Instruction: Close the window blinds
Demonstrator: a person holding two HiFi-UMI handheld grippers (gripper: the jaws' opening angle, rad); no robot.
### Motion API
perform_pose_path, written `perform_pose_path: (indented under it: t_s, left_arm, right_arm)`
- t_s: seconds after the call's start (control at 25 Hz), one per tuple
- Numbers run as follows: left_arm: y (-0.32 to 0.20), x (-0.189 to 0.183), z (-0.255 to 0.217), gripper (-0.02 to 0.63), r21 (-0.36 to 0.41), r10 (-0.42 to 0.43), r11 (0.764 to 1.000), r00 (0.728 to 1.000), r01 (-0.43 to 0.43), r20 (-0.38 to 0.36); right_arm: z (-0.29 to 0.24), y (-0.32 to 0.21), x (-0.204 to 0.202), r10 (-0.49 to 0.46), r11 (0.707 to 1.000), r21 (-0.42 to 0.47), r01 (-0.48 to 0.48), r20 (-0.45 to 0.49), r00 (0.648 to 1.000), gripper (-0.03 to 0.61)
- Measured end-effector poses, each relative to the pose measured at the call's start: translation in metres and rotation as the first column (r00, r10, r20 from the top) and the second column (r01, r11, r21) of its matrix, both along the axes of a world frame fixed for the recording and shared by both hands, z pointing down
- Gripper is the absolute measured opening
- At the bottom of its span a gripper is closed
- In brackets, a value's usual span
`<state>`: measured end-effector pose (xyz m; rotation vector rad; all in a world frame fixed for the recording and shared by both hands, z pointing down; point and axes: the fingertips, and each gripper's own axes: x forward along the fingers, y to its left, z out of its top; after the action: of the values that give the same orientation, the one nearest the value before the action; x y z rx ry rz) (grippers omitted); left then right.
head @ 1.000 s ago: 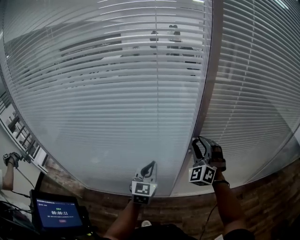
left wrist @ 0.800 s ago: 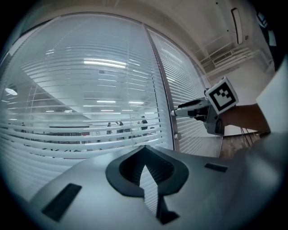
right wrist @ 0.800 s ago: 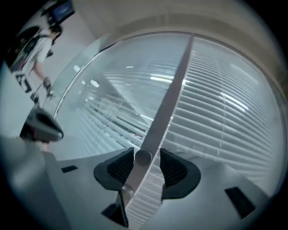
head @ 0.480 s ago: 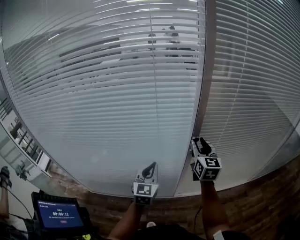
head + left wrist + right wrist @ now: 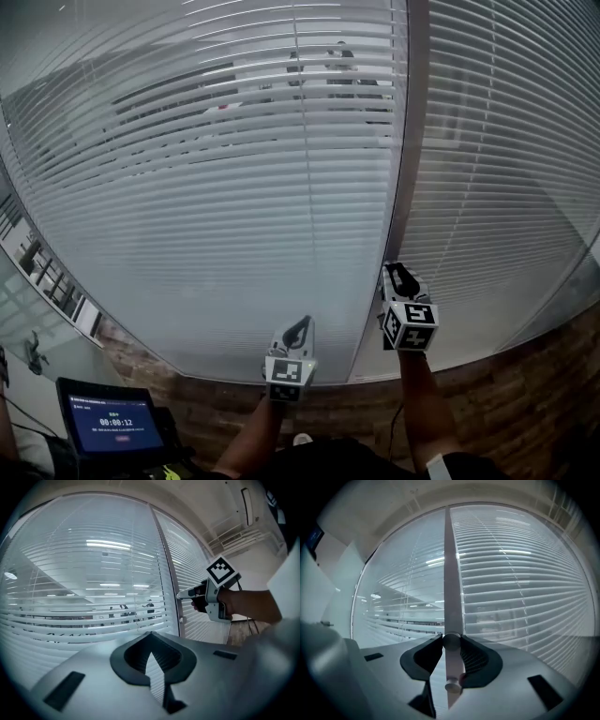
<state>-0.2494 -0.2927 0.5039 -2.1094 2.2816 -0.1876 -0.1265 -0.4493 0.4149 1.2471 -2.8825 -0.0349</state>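
Note:
Two panels of white slatted blinds [image 5: 234, 187] hang either side of a grey mullion [image 5: 408, 141]; through the left panel's slats I see a room beyond. My right gripper [image 5: 398, 272] is raised at the foot of the mullion. In the right gripper view its jaws are closing on a pale blind wand [image 5: 451, 641], and both tips touch the wand's sides. The wand's capped lower end [image 5: 452, 685] hangs between the jaws. My left gripper [image 5: 302, 324] is lower and to the left, shut and empty, pointing at the left panel. The left gripper view shows the right gripper [image 5: 181, 594] at the mullion.
A brick ledge [image 5: 525, 375] runs under the window. A tablet with a timer [image 5: 110, 427] stands at the lower left. People stand far off behind the glass [image 5: 323, 70]. The right panel [image 5: 506, 169] has its slats tilted more closed.
My right gripper has turned at the wrist and its jaws have drawn in around the wand. The left gripper has hardly moved. The head view has shifted slightly.

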Motion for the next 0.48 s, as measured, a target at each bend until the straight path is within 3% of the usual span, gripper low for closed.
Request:
perform_pose_path:
  t_s: [0.12,0.28,0.4,0.48]
  left_arm:
    - [0.003,0.007,-0.001,0.000,-0.034,0.019,0.999,1.000,-0.019,-0.004]
    - [0.003,0.008,0.002,0.000,-0.042,0.009,0.999,1.000,-0.009,0.001]
    - [0.001,0.008,-0.001,0.000,-0.038,0.016,0.999,1.000,-0.015,0.015]
    - [-0.001,0.008,-0.005,0.000,-0.037,0.018,0.999,0.999,-0.017,0.028]
  right_arm:
    - [0.004,0.008,-0.003,0.068,0.980,0.199,-0.022,-0.231,0.971,0.124]
    - [0.005,0.016,-0.012,0.138,0.911,0.405,0.078,-0.477,0.868,0.123]
    - [0.008,0.017,-0.014,0.284,0.786,0.582,0.208,-0.639,0.715,0.124]
    - [0.009,0.017,-0.016,0.359,0.702,0.636,0.321,-0.705,0.612,0.124]
